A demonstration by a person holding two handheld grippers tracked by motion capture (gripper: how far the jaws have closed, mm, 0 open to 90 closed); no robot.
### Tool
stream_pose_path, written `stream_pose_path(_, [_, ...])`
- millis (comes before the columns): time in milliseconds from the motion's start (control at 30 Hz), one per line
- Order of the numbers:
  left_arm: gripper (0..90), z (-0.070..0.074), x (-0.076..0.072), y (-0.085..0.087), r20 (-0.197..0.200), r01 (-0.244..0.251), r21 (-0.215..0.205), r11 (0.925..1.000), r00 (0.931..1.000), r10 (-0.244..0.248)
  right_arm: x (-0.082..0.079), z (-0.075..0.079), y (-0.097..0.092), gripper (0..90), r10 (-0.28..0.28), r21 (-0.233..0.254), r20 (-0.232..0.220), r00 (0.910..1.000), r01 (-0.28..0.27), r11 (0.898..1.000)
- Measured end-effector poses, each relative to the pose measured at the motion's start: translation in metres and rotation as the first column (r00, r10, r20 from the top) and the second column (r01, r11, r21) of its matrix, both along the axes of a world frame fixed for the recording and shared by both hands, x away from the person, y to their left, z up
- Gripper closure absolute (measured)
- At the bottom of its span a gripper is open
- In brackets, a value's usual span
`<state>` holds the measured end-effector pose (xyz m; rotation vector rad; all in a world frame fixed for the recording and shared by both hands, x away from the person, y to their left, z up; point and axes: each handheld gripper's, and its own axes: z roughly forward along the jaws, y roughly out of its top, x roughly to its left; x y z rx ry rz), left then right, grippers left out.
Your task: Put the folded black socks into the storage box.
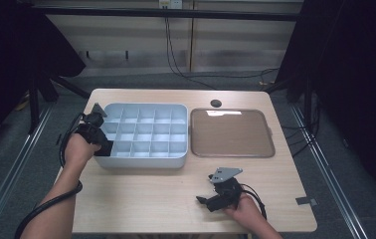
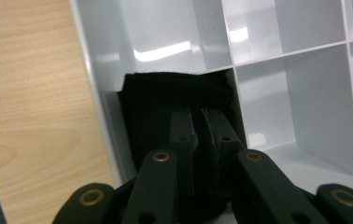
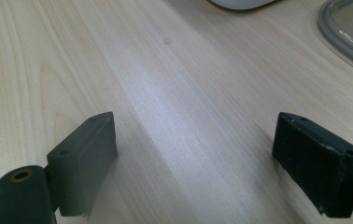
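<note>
Left tongs (image 2: pixel 201 135) pinch black cloth (image 2: pixel 165 98), lower part hidden, in organizer (image 1: pixel 146 162); right tongs (image 3: pixel 198 163) released.

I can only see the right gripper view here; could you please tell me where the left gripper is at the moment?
Observer: The left gripper is in the near-left corner compartment of the pale grey plastic divided tray.
Operator: Thank you. Is it holding anything?
Observer: Its jaws look shut on a black folded cloth that sits in that compartment.
Operator: And what is the clear edge at my top right?
Observer: That is a square transparent lid, lying flat on the light wooden table to the right of the tray.
</note>
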<state>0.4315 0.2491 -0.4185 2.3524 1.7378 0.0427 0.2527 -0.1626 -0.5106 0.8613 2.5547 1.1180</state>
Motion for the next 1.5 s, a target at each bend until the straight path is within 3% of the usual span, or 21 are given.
stream_pose_path(467, [72.1, 0.025, -0.003, 0.006, 0.047, 0.009, -0.004, 1.0000, 0.9988, -0.008, 0.000, 0.000, 0.000, 13.5, 0.000, 0.000, -0.002, 1.0000, 0.000, 1.000])
stream_pose_path(733, [54.2, 0.032, -0.004, 0.005, 0.078, 0.025, -0.003, 0.9997, 0.9966, -0.025, 0.000, 0.000, 0.000, 13.5, 0.002, 0.000, 0.001, 1.0000, -0.002, 1.000])
stream_pose_path(1067, [36.8, 0.048, -0.009, 0.006, 0.086, 0.052, -0.006, 0.9987, 0.9950, -0.051, 0.000, 0.000, 0.000, 13.4, 0.002, 0.000, 0.001, 1.0000, -0.002, 1.000])
stream_pose_path(1500, [25.8, 0.050, -0.016, 0.009, 0.099, 0.058, -0.032, 0.9978, 0.9936, -0.054, 0.000, 0.000, 0.000, 13.3, 0.001, 0.001, 0.001, 1.0000, -0.001, 1.000])
